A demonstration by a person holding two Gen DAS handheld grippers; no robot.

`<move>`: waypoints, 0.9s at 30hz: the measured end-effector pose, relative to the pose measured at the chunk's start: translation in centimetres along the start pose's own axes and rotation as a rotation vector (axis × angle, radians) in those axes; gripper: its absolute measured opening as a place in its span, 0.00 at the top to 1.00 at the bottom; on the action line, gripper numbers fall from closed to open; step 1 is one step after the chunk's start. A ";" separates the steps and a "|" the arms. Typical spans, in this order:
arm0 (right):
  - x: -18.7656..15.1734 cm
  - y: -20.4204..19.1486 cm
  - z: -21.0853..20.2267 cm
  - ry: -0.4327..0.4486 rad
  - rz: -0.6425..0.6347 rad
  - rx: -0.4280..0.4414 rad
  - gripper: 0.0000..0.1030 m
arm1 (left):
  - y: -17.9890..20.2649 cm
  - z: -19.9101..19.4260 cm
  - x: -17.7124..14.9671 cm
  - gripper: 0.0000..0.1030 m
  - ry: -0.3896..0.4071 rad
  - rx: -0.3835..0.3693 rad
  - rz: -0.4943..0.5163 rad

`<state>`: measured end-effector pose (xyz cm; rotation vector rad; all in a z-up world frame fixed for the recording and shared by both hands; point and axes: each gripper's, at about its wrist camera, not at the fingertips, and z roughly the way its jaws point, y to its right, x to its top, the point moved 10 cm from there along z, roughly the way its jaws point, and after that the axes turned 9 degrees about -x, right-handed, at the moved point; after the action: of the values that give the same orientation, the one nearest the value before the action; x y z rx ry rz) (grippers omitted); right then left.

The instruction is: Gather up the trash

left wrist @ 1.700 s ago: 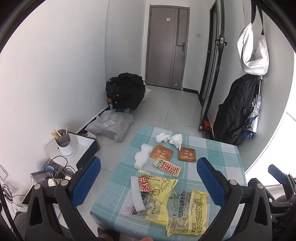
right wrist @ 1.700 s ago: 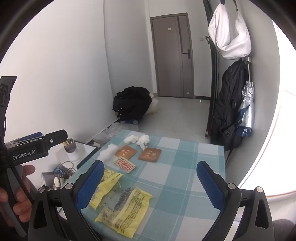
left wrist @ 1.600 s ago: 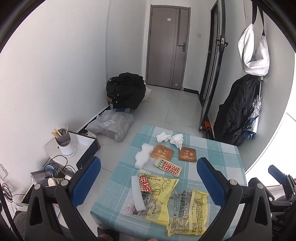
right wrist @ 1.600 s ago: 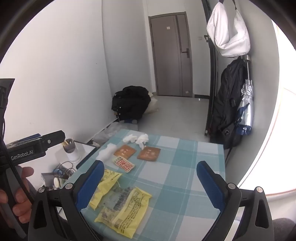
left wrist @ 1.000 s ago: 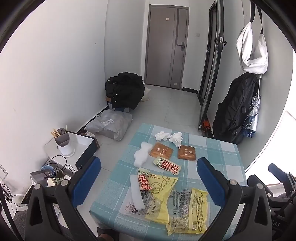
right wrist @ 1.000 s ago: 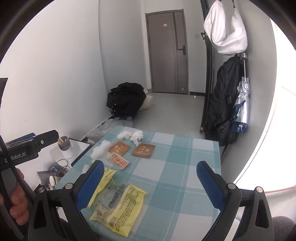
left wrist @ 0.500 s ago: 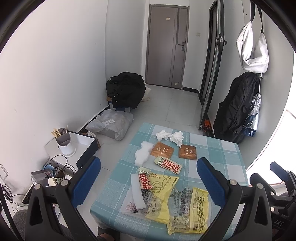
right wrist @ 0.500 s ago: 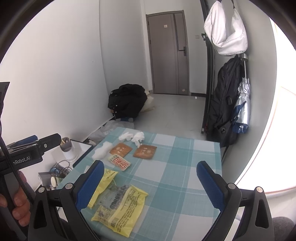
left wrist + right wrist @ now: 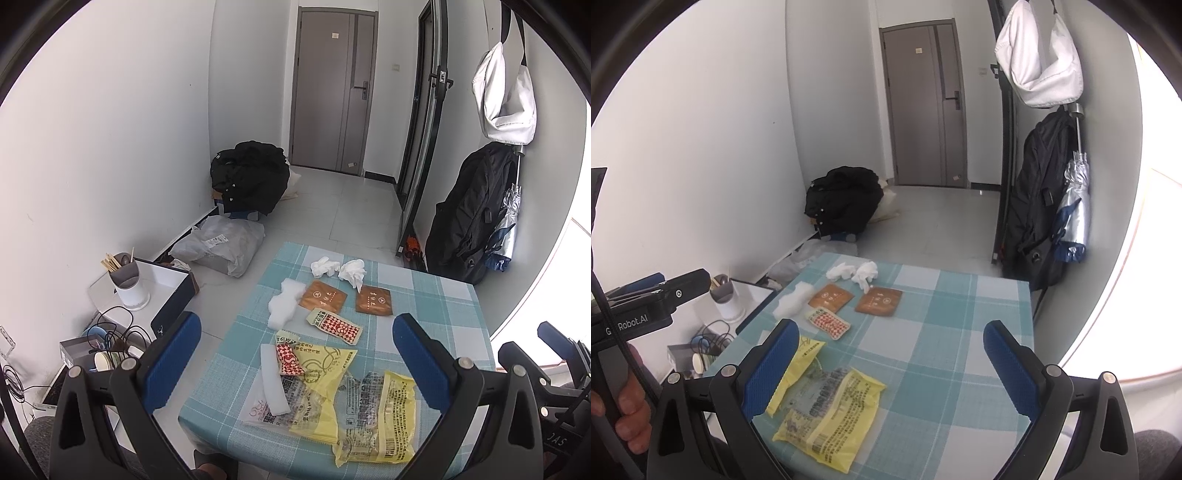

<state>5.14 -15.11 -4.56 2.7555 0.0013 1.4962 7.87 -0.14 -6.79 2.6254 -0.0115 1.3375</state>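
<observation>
Trash lies on a small table with a teal checked cloth [image 9: 436, 306] [image 9: 945, 332]. Near its front edge are yellow wrappers [image 9: 380, 413] [image 9: 831, 410]. A red-and-white packet [image 9: 334, 325] [image 9: 827, 323] sits mid-table. Behind it are two brown sachets [image 9: 323, 299] [image 9: 879, 301], white foam [image 9: 282, 306] and two crumpled tissues [image 9: 338, 267] [image 9: 855, 273]. My left gripper [image 9: 295, 365] hovers open above the near wrappers, holding nothing. My right gripper [image 9: 886, 369] is open too, above the table's front right part.
Left of the table stand a white box with a cup of chopsticks [image 9: 127, 282] and tangled cables [image 9: 110, 336]. A black bag [image 9: 251, 177] and a grey parcel [image 9: 218, 247] lie on the floor. A backpack and umbrella [image 9: 1052, 206] hang at right. A hand [image 9: 624, 402] holds the left gripper's handle.
Both grippers have drifted only slightly, and the views shift a little. Nothing on the table has moved, and both stay open.
</observation>
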 end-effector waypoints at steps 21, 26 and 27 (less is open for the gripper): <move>0.1 0.2 -0.1 0.001 0.038 0.016 0.02 | 0.2 0.3 -0.4 0.01 -0.014 -0.003 0.006; 0.1 0.2 0.1 -0.003 0.041 0.016 0.02 | 0.2 0.3 -0.4 0.01 -0.016 -0.006 0.009; 0.0 0.2 0.1 -0.004 0.042 0.011 0.02 | 0.2 0.3 -0.4 0.01 -0.017 -0.007 0.010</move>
<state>5.20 -15.36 -4.57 2.7839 -0.0487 1.5052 7.87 -0.44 -7.23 2.6341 -0.0325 1.3155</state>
